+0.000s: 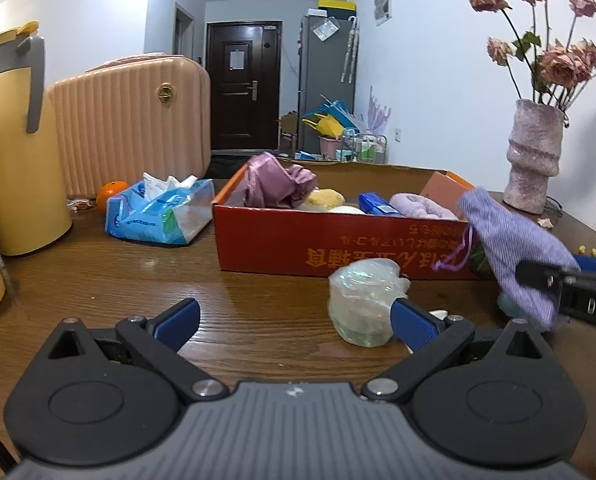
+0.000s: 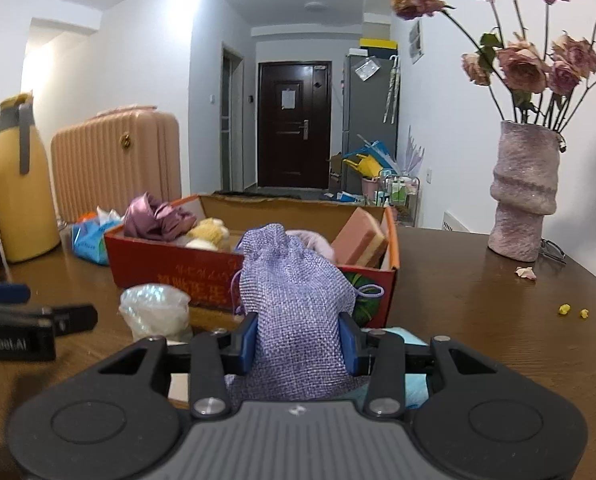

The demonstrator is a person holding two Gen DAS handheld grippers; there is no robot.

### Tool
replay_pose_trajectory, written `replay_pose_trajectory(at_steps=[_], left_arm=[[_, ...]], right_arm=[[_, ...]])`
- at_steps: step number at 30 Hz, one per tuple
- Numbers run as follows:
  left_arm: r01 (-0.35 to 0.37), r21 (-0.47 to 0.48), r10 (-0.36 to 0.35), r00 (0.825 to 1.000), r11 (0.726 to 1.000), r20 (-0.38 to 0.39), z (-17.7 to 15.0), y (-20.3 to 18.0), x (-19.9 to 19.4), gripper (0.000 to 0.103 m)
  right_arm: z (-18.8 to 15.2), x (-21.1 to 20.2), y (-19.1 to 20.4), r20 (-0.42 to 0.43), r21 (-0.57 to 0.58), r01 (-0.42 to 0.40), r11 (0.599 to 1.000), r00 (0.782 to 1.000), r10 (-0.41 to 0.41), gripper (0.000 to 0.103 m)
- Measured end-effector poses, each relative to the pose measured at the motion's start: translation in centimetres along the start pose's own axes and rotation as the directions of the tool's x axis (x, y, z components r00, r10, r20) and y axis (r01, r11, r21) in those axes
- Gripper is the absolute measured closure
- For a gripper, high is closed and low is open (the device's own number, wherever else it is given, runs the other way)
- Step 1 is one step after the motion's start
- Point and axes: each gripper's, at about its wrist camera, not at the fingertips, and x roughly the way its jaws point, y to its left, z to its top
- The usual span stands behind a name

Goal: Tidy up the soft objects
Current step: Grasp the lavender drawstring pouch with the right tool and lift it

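Where right gripper (image 2: 298, 344) pads close, lavender pouch (image 2: 294, 304) sits clamped.

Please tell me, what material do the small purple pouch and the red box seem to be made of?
Purple pouch: coarse woven cloth, probably linen or burlap-like, matte; the open weave and a drawstring cord show. The right tool is shut on it. Red box: likely cardboard, printed and slightly glossy outside; raw brown inner walls and thin edges show.

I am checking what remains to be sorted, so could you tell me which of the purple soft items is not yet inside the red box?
The lavender drawstring pouch, clamped in the right gripper before the red box; the mauve cloth already lies inside.
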Motion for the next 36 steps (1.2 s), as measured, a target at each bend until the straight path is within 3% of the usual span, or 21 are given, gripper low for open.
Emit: replay_pose_trajectory(at_steps=[13,27,36], left_arm=[[0.071,0.071,-0.068,0.997,0.995,-0.043,-0.8,-4.4,0.4,0.000],[0.066,0.030,-0.062,0.990,0.997,-0.129,-0.7,-6.8,2.8,0.000],[0.094,0.011,-0.089,0.974,0.996,-0.208,-0.7,-8.5,4.6,0.000]], right_arm=[[0.4,-1.2,-1.5,0.042,0.017,0.006,1.000,0.999,-0.007,0.063],[0.3,-1.7,-4.4,0.052,0.023,0.043,0.999,0.998,-0.045,0.062],[0.3,-2.0,-6.1,0.059,0.023,0.062,0.998,0.996,-0.064,0.062]])
